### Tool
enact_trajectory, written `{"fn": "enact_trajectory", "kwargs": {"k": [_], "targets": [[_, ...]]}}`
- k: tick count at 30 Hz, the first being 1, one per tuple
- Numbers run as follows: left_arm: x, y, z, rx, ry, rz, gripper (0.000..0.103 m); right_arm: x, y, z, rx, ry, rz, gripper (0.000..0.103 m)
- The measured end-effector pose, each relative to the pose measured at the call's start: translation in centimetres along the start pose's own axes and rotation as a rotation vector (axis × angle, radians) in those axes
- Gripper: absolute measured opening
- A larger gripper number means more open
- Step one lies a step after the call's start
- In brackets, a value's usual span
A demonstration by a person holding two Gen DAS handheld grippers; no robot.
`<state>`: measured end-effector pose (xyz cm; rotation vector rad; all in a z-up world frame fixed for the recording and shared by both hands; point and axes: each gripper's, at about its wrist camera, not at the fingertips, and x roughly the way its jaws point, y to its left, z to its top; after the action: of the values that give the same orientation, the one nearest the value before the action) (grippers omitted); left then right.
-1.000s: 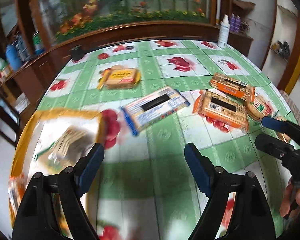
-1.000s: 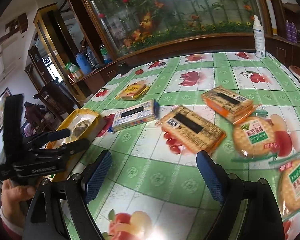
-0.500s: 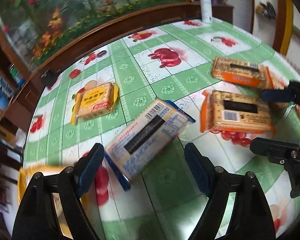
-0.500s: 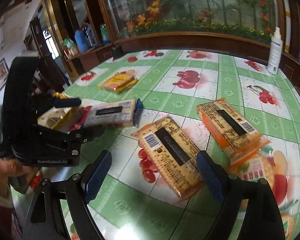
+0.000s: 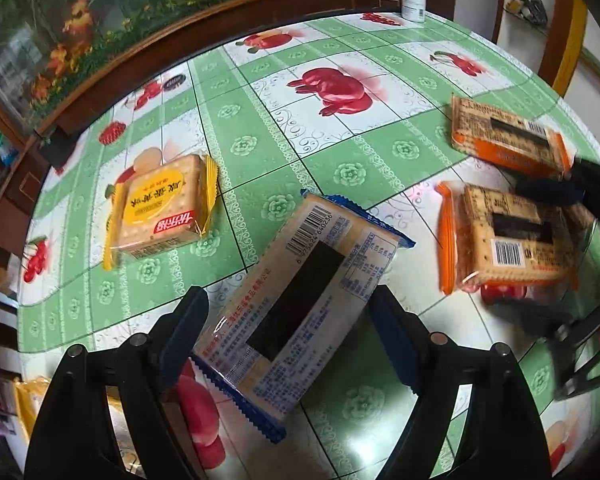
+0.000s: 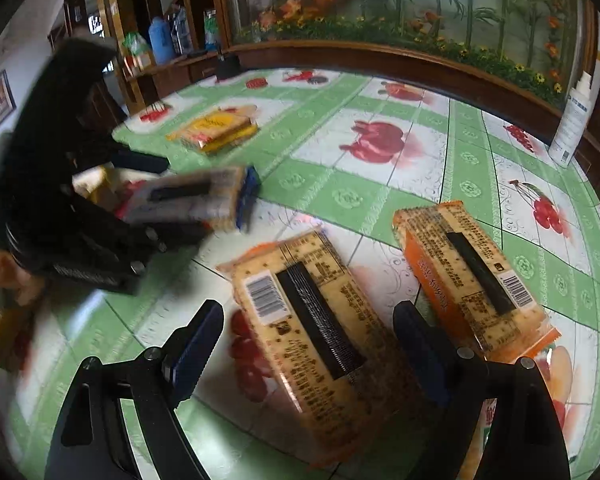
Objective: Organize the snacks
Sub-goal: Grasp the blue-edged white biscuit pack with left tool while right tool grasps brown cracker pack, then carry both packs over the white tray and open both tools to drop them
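A blue-edged cracker pack (image 5: pixel 300 308) lies flat on the green fruit-print tablecloth (image 5: pixel 332 152). My left gripper (image 5: pixel 288 336) hangs over it, open, one finger on each long side and the pads not pressing. My right gripper (image 6: pixel 308 344) is open too and straddles the nearer orange cracker pack (image 6: pixel 308 320). A second orange pack (image 6: pixel 468 276) lies just to its right. Farther back a yellow cracker pack (image 5: pixel 160 208) rests on the cloth. The left wrist view shows both orange packs (image 5: pixel 512 236) (image 5: pixel 504 140) at the right.
A white bottle (image 6: pixel 572 120) stands at the table's far right edge, by the wooden rim of a flowered glass cabinet (image 6: pixel 380 52). A yellow tray (image 5: pixel 24 400) shows at the lower left. A person's hand (image 6: pixel 4 276) holds the left gripper, blurred.
Both grippers have moved forward and down. The left one left the yellow tray and now straddles the blue-edged pack. The right one now straddles the nearer orange pack. No pack has moved.
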<state>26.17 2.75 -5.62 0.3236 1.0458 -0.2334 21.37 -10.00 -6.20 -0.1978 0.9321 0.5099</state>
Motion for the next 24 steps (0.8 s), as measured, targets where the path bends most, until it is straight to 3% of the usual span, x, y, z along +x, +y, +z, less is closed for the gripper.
{"fn": "enact_trajectory", "kwargs": {"k": [6,8,10,11,14,24], "targets": [[0.2,0.0,-0.4,-0.058,0.026,-0.096,0.083,0.2,0.6,-0.3,-0.031,0.033,-0.018,0.086],[0.2,-0.5,-0.8,-0.075,0.031,-0.153,0.083,0.0,0.4,-0.4,-0.013,0.032,-0.02,0.071],[-0.2,-1.2,-1.1,-0.073,0.015,-0.143,0.082,-0.4,0.2,-0.4,0.013,0.032,-0.015,0.064],[-0.4,-1.5,-1.3,-0.086,0.007,-0.145,0.077,-0.6,0.1,-0.5,0.027,0.033,-0.011,0.061],[-1.2,-1.8,-1.9,-0.116,-0.014,-0.139,0.056,-1.2,-0.2,-1.2,0.064,0.028,-0.002,0.061],[-4.0,-2.4,-6.1,-0.247,-0.093,-0.166,0.055,-3.7,-0.6,-3.5,0.198,-0.001,0.105,0.059]]}}
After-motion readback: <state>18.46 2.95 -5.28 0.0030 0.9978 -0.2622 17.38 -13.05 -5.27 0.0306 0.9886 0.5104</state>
